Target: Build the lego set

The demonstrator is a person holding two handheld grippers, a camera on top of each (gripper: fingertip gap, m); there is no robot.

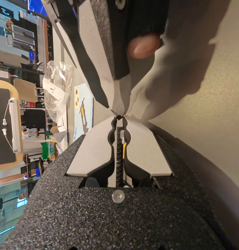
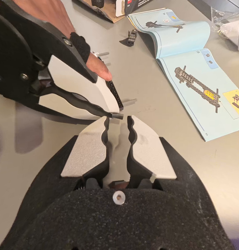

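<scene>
I see my left gripper [image 2: 116, 117] pinching a short grey peg [image 2: 117, 116], axis pointing between my right gripper's [image 2: 118, 119] parted, unloaded fingers.

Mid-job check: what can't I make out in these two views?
- Left wrist view: right gripper smeared by motion blur; its fingers unreadable there.
- Right wrist view: black beam largely hidden behind left gripper's white finger.
- Right wrist view: cardboard box cut off by top edge.
- Right wrist view: dark figure too small for detail.
</scene>
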